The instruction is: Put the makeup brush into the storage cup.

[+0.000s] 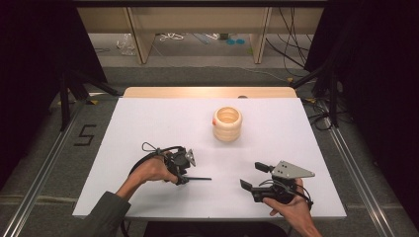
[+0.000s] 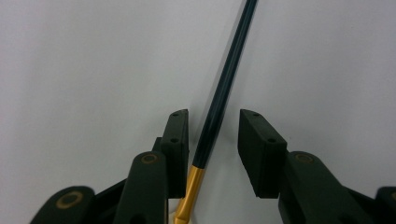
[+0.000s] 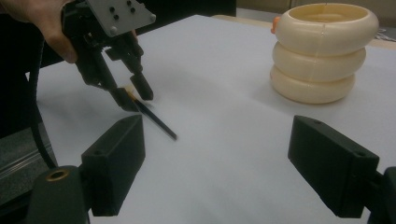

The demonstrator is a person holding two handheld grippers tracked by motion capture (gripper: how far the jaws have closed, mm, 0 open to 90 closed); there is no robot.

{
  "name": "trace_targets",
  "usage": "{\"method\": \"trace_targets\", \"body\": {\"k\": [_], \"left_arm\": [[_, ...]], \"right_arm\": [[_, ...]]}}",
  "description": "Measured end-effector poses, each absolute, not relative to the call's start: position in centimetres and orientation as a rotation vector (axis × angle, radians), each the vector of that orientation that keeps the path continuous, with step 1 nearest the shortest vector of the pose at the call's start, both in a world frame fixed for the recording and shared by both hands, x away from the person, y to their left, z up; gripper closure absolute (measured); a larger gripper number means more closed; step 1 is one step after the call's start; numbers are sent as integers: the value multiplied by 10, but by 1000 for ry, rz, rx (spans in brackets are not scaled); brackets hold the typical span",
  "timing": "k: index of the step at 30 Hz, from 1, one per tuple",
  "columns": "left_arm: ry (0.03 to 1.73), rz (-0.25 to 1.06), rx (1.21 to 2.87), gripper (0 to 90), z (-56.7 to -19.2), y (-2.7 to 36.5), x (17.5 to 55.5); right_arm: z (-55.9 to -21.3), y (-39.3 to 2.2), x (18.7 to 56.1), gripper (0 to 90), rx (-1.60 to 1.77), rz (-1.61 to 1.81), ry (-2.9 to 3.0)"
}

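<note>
While the slim dark brush with a gold ferrule (image 2: 219, 98) lies flat on the white tabletop (image 1: 148, 123), the left gripper (image 2: 212, 140) straddles it, fingers spread, not yet pinching. The right gripper (image 3: 215, 163) waits wide open. The cream ribbed holder (image 1: 227, 124) stands well apart; lifting remains.

Left hand-held gripper (image 3: 135, 97) straddles a dark brush (image 3: 156, 120) — cream 3-ring holder (image 3: 322, 53) well apart.
</note>
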State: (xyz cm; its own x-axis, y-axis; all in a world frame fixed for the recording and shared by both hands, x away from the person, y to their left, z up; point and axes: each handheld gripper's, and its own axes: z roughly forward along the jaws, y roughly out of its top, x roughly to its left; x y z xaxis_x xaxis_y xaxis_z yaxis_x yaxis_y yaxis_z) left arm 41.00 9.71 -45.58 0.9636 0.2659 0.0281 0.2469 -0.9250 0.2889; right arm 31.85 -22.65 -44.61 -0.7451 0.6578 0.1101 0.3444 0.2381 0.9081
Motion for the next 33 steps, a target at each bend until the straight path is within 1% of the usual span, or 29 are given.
{"method": "trace_targets", "body": {"k": [11, 14, 25, 33], "left_arm": [[367, 79, 2846, 691, -459, 97, 412], [357, 72, 2851, 710, -459, 96, 413], [376, 13, 2849, 747, -460, 97, 418], [379, 8, 2877, 801, -459, 94, 421]], "right_arm": [[-447, -226, 319, 198, 914, 1513, 2216], [-449, -224, 321, 199, 893, 1559, 2186], [-449, -224, 320, 201, 896, 1548, 2207], [-449, -224, 320, 203, 892, 1565, 2195]]}}
